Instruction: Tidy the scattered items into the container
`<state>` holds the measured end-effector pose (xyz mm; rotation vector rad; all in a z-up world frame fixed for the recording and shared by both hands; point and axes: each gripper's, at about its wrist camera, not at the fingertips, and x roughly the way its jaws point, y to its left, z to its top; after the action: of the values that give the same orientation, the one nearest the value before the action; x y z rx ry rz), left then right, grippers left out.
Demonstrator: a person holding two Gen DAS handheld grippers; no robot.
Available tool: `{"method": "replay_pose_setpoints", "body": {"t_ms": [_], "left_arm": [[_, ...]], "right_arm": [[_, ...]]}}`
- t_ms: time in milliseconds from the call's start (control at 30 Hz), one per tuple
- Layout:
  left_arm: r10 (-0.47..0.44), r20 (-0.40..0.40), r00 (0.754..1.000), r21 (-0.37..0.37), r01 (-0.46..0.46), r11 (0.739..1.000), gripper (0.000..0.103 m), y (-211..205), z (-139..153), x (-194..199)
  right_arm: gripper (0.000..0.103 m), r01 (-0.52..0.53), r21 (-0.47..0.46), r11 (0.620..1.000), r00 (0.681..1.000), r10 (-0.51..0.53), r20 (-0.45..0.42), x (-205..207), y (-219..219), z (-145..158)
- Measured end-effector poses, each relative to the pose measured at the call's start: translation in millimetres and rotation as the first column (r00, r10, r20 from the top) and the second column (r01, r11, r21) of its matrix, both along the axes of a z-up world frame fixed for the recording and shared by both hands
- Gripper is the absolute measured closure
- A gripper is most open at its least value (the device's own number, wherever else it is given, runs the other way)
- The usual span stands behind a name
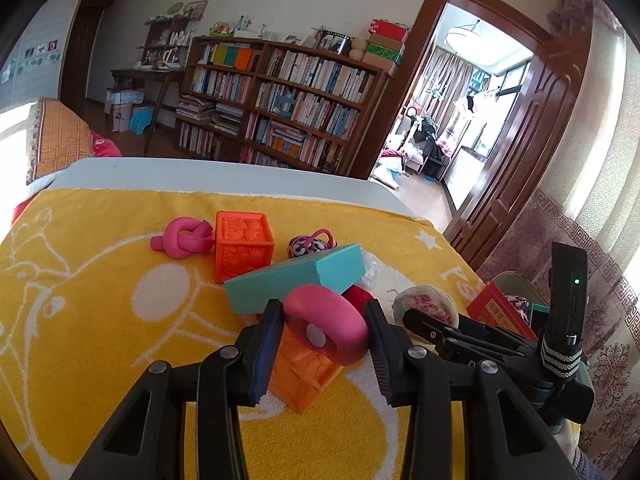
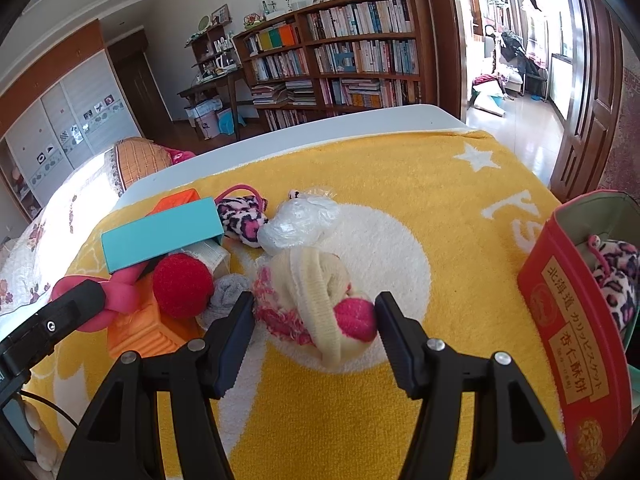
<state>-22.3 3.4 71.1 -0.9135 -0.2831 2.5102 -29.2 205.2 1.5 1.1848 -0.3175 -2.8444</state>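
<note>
Both grippers grasp: left gripper point(image 1: 326, 330) pink ring point(image 1: 326, 326) tilted; right gripper point(image 2: 316, 320) sock roll point(image 2: 320, 304).

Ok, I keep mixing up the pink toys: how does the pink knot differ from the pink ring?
The pink knot is a tube tied in a loop; the pink ring is a thick smooth doughnut. The knot lies free on the yellow towel beside an upright orange block; the ring sits tilted between the left gripper's fingers, over a second orange block. Both are pink and outside the red tin.
</note>
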Motion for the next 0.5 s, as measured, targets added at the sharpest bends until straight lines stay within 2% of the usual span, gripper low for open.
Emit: {"method": "replay_pose_setpoints", "body": {"t_ms": [100,133,333,467,500], "left_arm": [[0.01,-0.038,0.999,0.012,-0.01,1.0,0.062,-5.7,12.5,6.7],[0.012,-0.041,0.999,0.021,-0.011,1.0,0.066,-6.9,15.3,7.8],[0.038,-0.045,0.998,0.059,-0.035,0.998,0.066,-21.1,23.6,9.1],[0.03,-0.018,0.999,0.082,-0.029,0.996,0.065,-28.6,23.8,4.7],[0.031,0.004,1.0,0.094,-0.031,0.995,0.062,-31.8,22.1,1.9]], "right_arm": [[0.038,0.009,-0.004,1.0,1.0,-0.009,-0.01,1.3,1.9,2.3],[0.038,0.01,-0.005,1.0,1.0,-0.01,-0.011,1.5,2.1,2.7],[0.038,0.012,-0.002,1.0,1.0,-0.012,-0.016,2.5,2.9,4.4],[0.038,0.014,-0.003,1.0,1.0,-0.014,-0.015,2.6,2.8,4.2],[0.038,0.014,-0.005,1.0,1.0,-0.014,-0.013,2.4,2.5,4.0]]}}
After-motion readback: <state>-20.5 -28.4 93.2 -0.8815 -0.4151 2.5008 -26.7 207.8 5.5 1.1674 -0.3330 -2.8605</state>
